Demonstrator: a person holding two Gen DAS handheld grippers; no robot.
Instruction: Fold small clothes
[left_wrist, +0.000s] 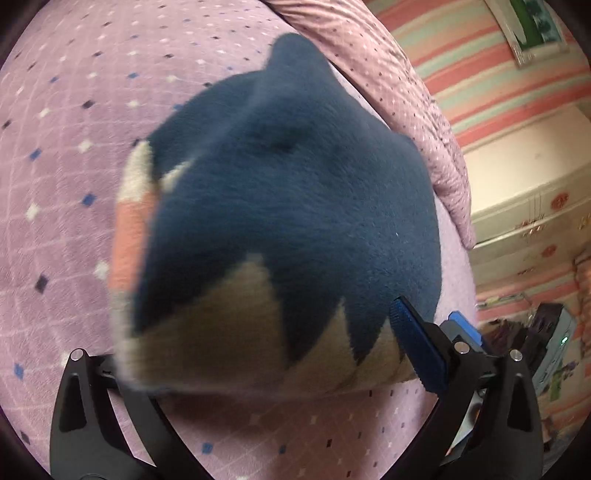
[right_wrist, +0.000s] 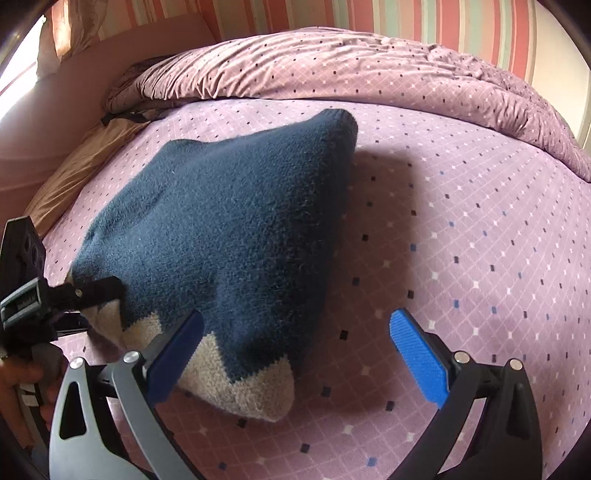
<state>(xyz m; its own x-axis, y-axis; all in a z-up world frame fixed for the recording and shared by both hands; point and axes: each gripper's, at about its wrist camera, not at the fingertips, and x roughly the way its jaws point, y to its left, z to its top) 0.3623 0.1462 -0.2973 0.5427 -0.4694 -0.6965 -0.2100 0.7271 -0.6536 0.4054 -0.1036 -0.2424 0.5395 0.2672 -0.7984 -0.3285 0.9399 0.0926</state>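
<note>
Nearest, the right gripper stands wide open over the sweater's beige hem, gripping nothing. To its left, the left gripper pinches the hem's other corner. The sweater tents above the bed; lowering it evenly should prevent creases.
</note>
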